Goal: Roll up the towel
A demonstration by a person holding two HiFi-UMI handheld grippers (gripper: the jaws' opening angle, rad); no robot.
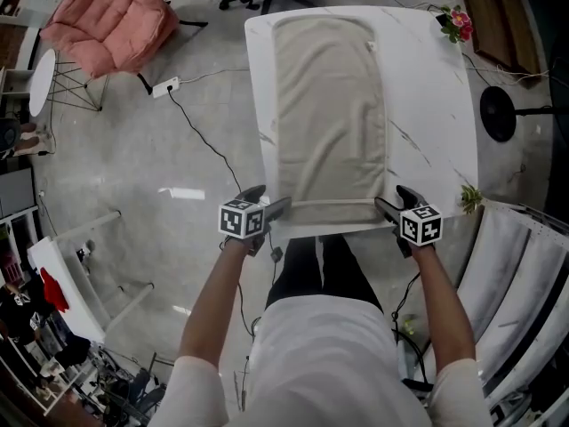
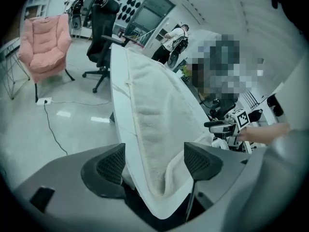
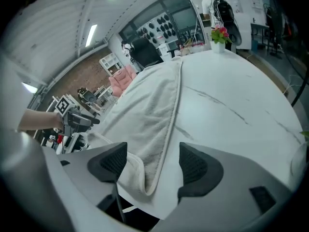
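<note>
The beige towel (image 1: pixel 329 114) lies flat and unrolled on the white marble table (image 1: pixel 427 105), its length running from 12 o'clock to 6 o'clock in the head view. Its near end reaches the table edge closest to the person.

The left gripper (image 1: pixel 274 198) sits at the towel's 7 o'clock corner, and the right gripper (image 1: pixel 391 198) sits at its 5 o'clock corner. Both point down and inward at the near edge.

In the left gripper view, the left gripper (image 2: pixel 157 161) has its jaws spread wide. Between them are the table (image 2: pixel 118 95) edge and the towel (image 2: pixel 154 110) corner, which is lifted into a soft fold. Neither pad presses on the cloth, so nothing is gripped. The right gripper (image 2: pixel 227 124) shows at 3 o'clock across the towel end.

In the right gripper view, the right gripper (image 3: pixel 157 161) is likewise wide open. The hemmed towel (image 3: pixel 145 115) corner curls up between the jaws over the table (image 3: pixel 231 95) edge, and the pads stand off from it on either side. The left gripper (image 3: pixel 77 117) shows at 9 o'clock.

A pot of flowers (image 1: pixel 455 23) stands at the table's 1 o'clock corner, and a pink chair (image 1: pixel 111 20) is on the floor at 10 o'clock.
</note>
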